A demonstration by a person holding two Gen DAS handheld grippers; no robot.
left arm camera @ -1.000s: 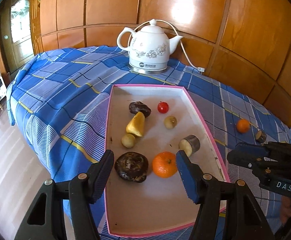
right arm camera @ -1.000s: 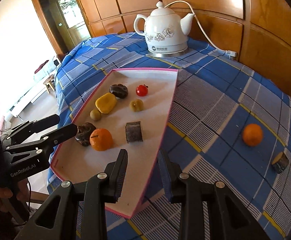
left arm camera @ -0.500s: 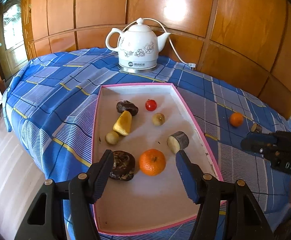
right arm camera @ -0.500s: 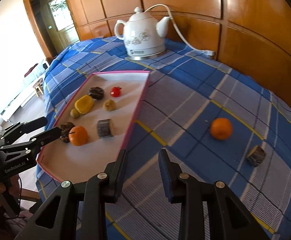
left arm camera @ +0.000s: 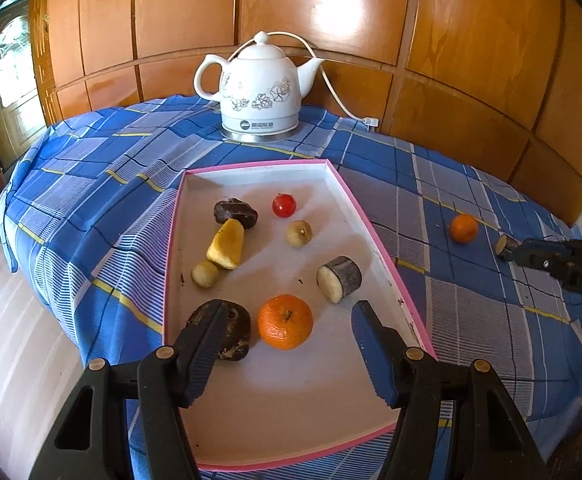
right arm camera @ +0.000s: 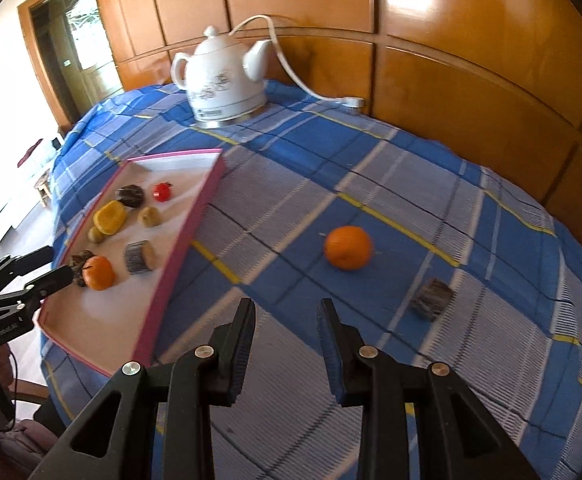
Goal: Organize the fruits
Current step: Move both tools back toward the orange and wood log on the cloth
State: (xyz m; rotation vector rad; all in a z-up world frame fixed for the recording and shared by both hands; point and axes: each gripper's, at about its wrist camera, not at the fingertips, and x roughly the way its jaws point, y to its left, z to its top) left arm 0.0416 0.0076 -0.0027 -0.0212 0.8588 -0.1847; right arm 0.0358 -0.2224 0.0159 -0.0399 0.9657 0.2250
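1. Whereas a second ago the right gripper [right arm camera: 285,312] hung over the near corner of the pink-rimmed tray [right arm camera: 179,256], it now hangs over bare blue checked cloth [right arm camera: 411,184] on the worktop, clear of the tray. Its jaws stand a narrow gap apart with nothing between them, as before.
2. Ahead of it, a loose orange [right arm camera: 347,248] lies on the cloth, with a dark cut stub [right arm camera: 431,298] near it on the right; both are outside the tray. In the right wrist view they sit nearer the middle than earlier.
3. The left gripper [left arm camera: 287,316] hovers over the tray's near end, jaws about half open and holding nothing, unchanged in width. Its left finger overlaps the dark brown fruit [left arm camera: 235,332]; the tray orange [left arm camera: 285,322] shows between the fingers, untouched.
4. Tray contents lie as before: yellow piece [left arm camera: 227,244], small tomato [left arm camera: 284,205], two pale round fruits [left arm camera: 299,233] [left arm camera: 205,274], dark lump [left arm camera: 235,212], cut cylinder [left arm camera: 339,279].
5. White kettle [left arm camera: 257,88] stands behind the tray, corded.
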